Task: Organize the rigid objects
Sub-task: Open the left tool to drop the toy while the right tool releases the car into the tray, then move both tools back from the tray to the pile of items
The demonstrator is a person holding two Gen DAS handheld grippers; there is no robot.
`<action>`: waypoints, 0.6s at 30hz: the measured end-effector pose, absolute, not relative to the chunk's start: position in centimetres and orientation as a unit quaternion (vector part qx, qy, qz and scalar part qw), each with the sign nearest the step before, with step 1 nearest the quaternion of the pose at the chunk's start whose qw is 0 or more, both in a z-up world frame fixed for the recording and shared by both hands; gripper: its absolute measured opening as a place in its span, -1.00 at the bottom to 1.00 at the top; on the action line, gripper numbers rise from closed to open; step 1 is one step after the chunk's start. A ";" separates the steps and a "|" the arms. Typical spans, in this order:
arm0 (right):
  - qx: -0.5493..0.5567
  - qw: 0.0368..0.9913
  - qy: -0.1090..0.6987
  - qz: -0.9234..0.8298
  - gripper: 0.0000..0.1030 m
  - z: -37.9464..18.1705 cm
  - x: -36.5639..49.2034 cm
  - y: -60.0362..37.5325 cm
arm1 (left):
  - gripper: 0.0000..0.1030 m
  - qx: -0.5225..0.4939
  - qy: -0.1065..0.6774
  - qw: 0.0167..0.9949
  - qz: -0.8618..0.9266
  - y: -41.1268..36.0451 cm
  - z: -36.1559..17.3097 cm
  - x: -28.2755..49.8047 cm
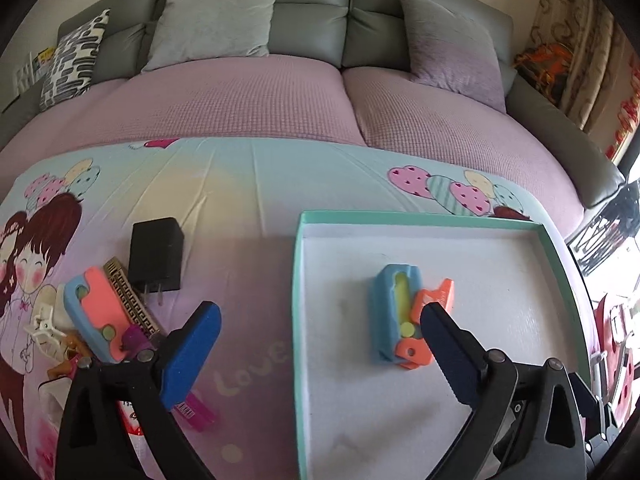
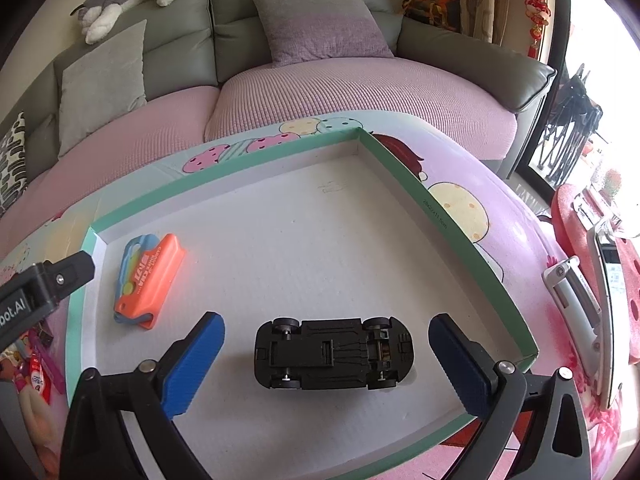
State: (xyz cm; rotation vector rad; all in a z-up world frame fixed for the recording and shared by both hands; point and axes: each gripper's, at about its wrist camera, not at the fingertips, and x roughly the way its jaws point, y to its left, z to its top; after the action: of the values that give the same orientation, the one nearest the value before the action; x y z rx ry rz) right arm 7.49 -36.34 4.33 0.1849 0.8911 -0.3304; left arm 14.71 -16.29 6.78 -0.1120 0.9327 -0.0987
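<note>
Two toys lie in the shallow white box with a green rim [image 2: 404, 184]: a black toy car [image 2: 334, 354] on its back and a blue and orange plastic toy [image 1: 404, 316]. The left tongs [image 1: 320, 336] and right tongs [image 2: 326, 356] are both wide open, holding nothing. A black plug block [image 1: 157, 255], another blue and orange toy [image 1: 96, 312] and small bits still wait on the cartoon cloth [image 1: 240, 184].

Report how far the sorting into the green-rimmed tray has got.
Done: a blue-and-orange plastic toy and an upturned black toy car lie in the green-rimmed white tray. In hand: nothing; the left gripper and right gripper are open. Left: a black plug adapter and a second blue-and-orange toy outside.
</note>
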 end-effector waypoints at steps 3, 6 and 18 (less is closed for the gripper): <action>0.082 0.884 0.432 -0.159 1.00 4.2 7.6 -36.1 | 0.94 -0.051 0.445 0.894 -0.030 -15.8 6.8 14.6; 0.081 0.885 0.432 -0.157 1.00 4.3 7.6 -35.9 | 0.94 -0.062 0.440 0.896 -0.028 -15.1 7.4 14.3; 0.078 0.912 0.389 -0.108 1.00 6.9 7.2 -33.2 | 0.94 -0.133 0.411 0.902 0.005 -8.9 10.9 11.5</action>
State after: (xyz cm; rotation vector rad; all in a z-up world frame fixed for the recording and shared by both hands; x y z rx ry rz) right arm 7.24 -33.18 6.90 0.1605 0.8019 -0.2217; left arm 11.54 -8.85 10.94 -0.2741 0.8503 0.0094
